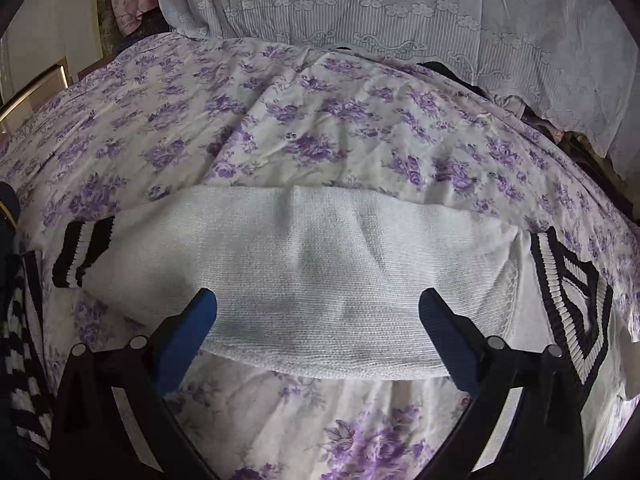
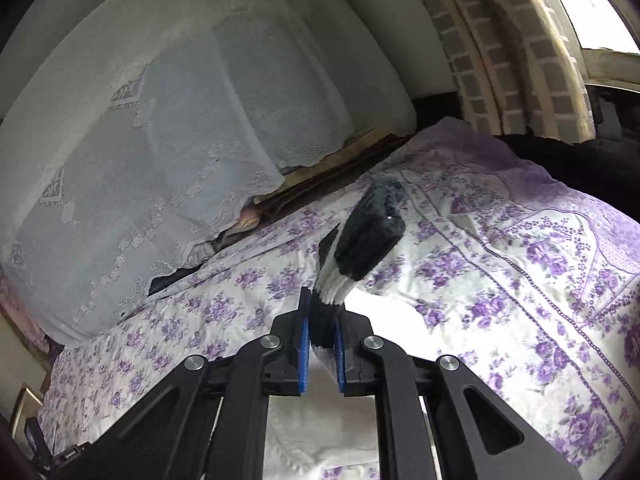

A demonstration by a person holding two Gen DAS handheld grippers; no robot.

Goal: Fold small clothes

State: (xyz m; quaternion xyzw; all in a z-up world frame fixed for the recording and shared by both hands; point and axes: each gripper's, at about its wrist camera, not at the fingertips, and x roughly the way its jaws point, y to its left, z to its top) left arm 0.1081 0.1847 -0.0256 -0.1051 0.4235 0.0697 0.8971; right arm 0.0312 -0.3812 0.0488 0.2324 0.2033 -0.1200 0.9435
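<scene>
Blue-padded fingers (image 2: pixel 340 356) of the right gripper (image 2: pixel 322 354) pinch the striped cuff (image 2: pixel 362 240) of the white sweater (image 1: pixel 304 280), mid-bed; left gripper (image 1: pixel 318 312) hovers spread and empty. Sleeve fold under way (likely): next, lay the cuff across the body.

The left gripper (image 1: pixel 318 310) points steeply downward, jaws spread wide; the right gripper (image 2: pixel 323 322) has its jaws clamped nearly together.
</scene>
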